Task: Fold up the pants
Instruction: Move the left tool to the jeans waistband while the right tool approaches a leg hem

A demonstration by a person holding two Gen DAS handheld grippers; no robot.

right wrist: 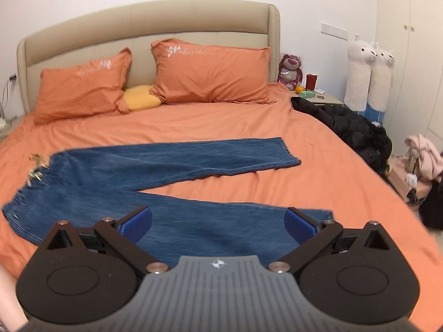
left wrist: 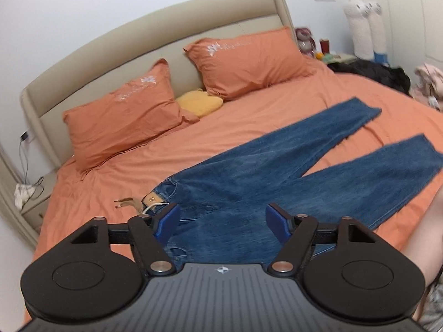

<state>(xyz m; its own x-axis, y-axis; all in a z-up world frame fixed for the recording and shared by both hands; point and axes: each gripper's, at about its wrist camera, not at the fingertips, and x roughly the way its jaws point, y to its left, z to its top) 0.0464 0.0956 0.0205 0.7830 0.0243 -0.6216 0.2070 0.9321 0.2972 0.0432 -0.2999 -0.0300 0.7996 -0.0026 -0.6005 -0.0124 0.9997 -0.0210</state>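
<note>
Blue denim pants (right wrist: 155, 171) spread flat, unfolded, on orange bed sheet (right wrist: 318, 149).
Legs splayed in a V, waistband at left with tan leather patch (left wrist: 151, 199), hems at right.

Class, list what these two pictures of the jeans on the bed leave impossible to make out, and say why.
- Jeans waist end: right wrist view, motion blur.
- Waist's near part: left wrist view, hidden behind the left tool.
- Near leg's hem: left wrist view, cut by the edge.
- Pillow lettering: too small.
</note>
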